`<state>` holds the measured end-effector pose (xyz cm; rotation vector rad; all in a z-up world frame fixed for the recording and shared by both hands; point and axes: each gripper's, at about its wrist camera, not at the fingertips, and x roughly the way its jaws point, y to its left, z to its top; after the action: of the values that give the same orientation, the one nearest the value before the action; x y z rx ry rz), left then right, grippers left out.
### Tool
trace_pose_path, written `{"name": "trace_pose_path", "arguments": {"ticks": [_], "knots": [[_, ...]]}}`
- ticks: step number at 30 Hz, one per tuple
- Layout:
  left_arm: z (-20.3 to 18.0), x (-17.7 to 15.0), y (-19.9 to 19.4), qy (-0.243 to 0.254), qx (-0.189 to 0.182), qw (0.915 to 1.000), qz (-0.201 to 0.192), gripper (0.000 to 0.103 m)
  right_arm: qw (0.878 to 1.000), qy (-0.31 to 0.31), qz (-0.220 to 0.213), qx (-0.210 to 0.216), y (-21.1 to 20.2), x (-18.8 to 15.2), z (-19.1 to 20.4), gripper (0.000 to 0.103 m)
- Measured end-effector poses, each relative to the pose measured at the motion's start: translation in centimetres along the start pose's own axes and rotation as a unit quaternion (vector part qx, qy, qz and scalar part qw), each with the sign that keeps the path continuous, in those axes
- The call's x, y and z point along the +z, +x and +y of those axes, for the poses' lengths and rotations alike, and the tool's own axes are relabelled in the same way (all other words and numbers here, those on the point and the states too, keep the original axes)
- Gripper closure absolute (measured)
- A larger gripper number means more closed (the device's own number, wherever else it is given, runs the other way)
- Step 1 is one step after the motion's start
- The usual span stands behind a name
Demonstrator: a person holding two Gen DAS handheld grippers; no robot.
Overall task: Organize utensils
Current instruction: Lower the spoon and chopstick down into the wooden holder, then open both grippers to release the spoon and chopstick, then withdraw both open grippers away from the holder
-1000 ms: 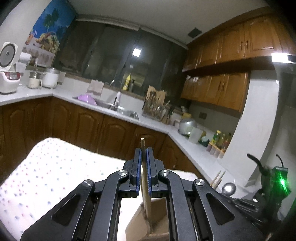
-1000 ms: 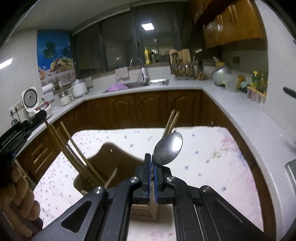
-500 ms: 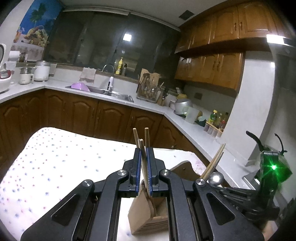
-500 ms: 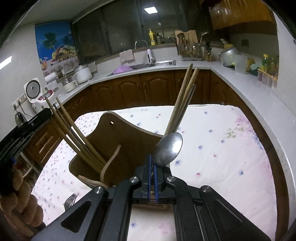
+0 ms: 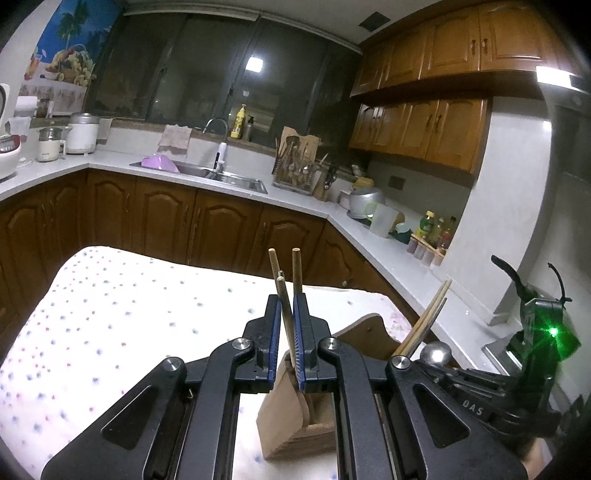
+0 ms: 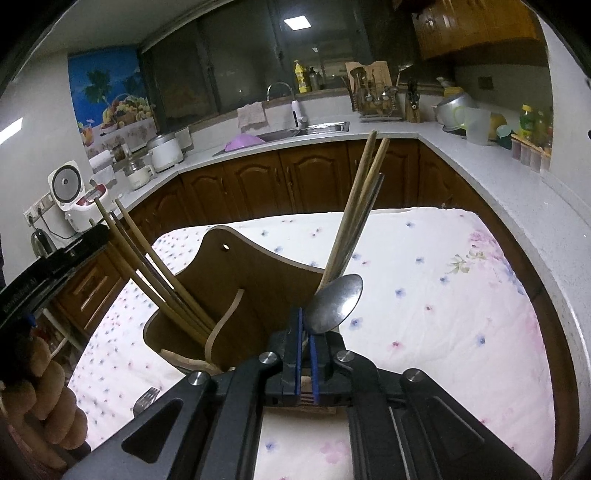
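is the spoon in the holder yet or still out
Partly in: the spoon bowl sticks up between the right gripper pads above the wooden holder; its handle is hidden.

A purple bowl (image 5: 159,163) sits in the sink (image 5: 236,181).

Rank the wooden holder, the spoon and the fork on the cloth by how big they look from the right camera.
1. wooden holder, largest.
2. spoon, though nearness to the camera enlarges it.
3. fork, smallest; only its prongs show, so its true size is unsure.

Dim kitchen: dark-wood cabinets (image 5: 229,229), white countertop (image 5: 295,199), black windows (image 5: 207,70), ceiling light (image 6: 297,23).
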<state>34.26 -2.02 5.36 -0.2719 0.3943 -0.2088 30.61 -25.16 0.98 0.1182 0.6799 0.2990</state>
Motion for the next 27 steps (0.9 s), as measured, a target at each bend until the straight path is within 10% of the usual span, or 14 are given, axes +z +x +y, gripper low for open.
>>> {"name": "trace_pose_path", "arguments": {"ticks": [12,17,22,27], "knots": [[0.3,-0.6,-1.4,-0.005,0.012,0.9999,0.008,0.058,0.999,0.026,-0.022,-0.005,-2.0,-0.8,-1.1,0.066],[0.4,-1.1,-3.3,0.004,0.028,0.9996,0.003,0.02,0.999,0.036,-0.038,0.003,-3.3,-1.6,-1.2,0.038],[0.4,-1.5,-5.4,0.011,0.033,0.9994,-0.005,0.011,0.997,0.038,-0.068,0.013,-5.0,-2.3,-0.7,0.016],[0.7,-1.9,-6.9,0.011,0.034,0.9993,-0.01,0.008,0.996,0.037,-0.079,0.019,-6.2,-3.0,0.0,0.015]]}}
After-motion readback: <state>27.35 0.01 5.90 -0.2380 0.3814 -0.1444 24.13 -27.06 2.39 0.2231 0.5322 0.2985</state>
